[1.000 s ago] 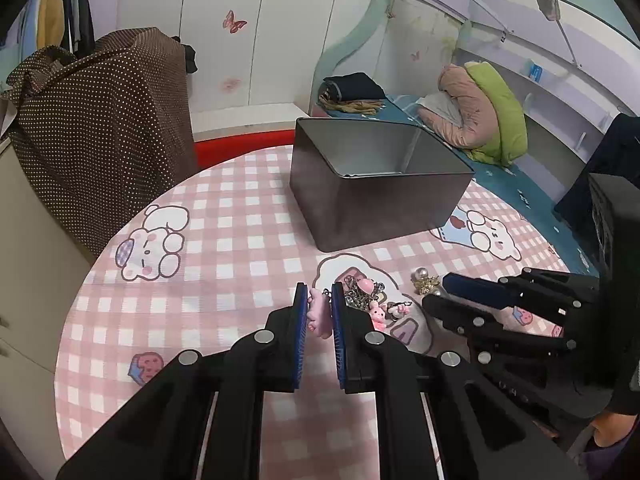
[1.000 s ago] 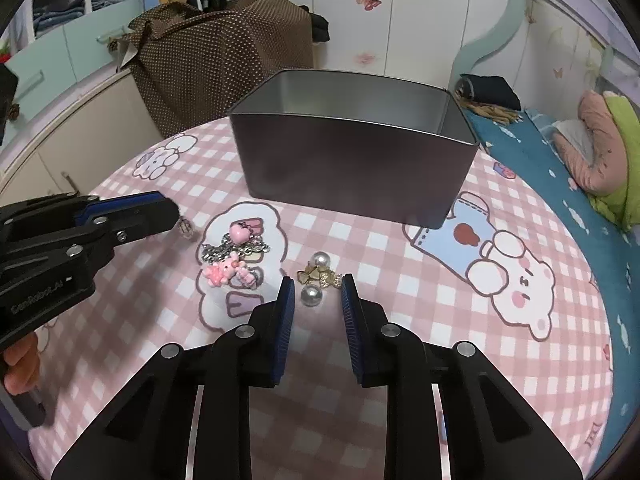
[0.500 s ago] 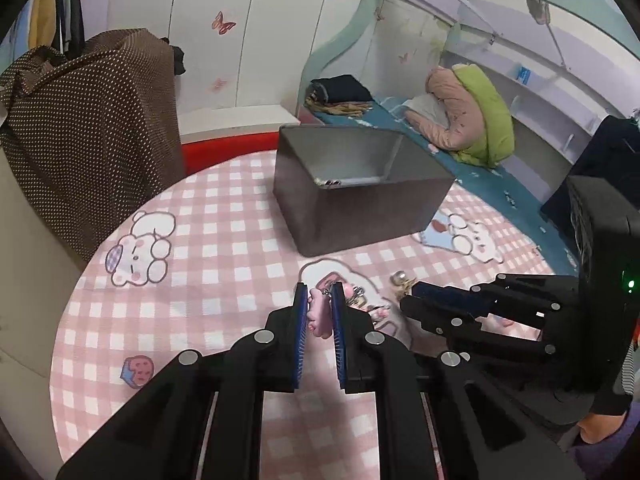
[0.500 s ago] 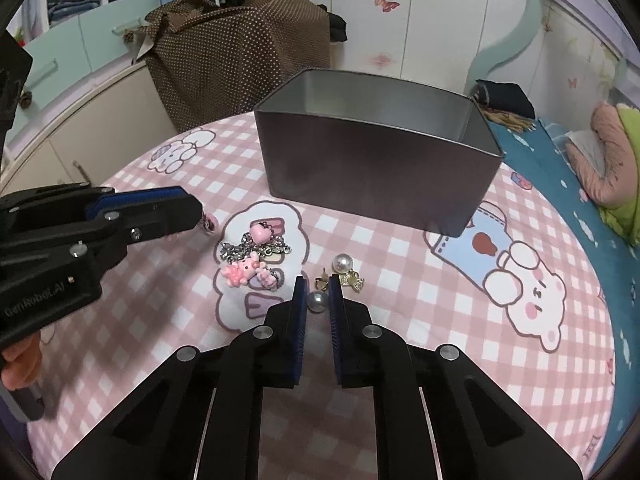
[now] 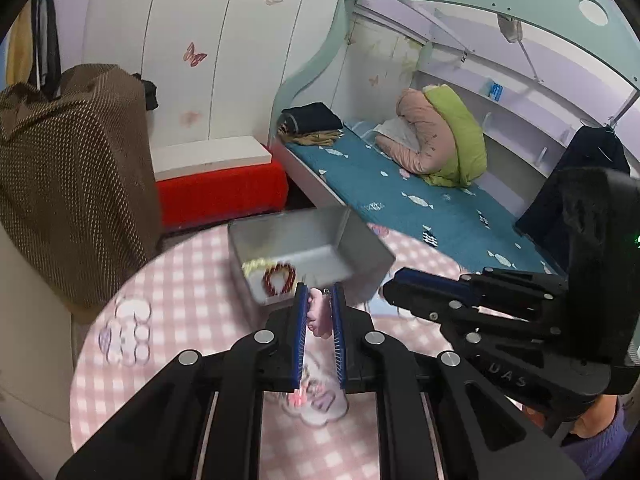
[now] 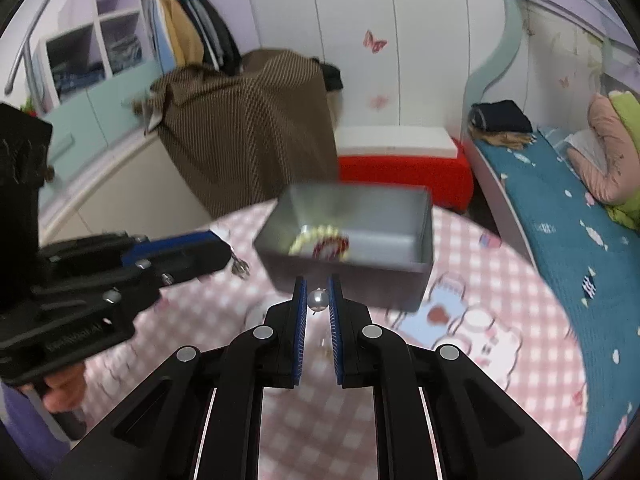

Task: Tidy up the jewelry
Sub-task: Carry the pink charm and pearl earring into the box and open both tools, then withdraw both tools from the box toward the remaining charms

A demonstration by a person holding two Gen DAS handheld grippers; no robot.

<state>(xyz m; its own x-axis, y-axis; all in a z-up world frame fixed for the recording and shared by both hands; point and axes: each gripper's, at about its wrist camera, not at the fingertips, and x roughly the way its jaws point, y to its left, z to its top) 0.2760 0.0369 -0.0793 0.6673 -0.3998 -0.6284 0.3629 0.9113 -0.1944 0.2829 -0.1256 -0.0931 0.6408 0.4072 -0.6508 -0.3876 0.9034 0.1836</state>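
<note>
My left gripper (image 5: 319, 300) is shut on a pink charm (image 5: 318, 314) and holds it high above the table, just short of the grey metal box (image 5: 352, 248). My right gripper (image 6: 318, 292) is shut on a pearl earring (image 6: 318, 299), also raised in front of the box (image 6: 400, 276). Inside the box lie a red bead bracelet (image 6: 330, 246) and a pale bead bracelet (image 6: 304, 240). Another pink piece (image 5: 298, 398) lies blurred on the table below my left gripper. Each gripper shows in the other's view: the right one (image 5: 404, 280), the left one (image 6: 216, 246).
The round table (image 6: 500, 400) has a pink checked cloth with bear prints. A brown dotted cover (image 5: 72, 184) stands at the left, a red and white bench (image 5: 220, 184) behind the table, a bed (image 5: 400, 192) at the right.
Both grippers have lifted well above the table and toward the box. The right gripper shut on the pearl earring and carried it up. The left kept hold of the pink charm.
</note>
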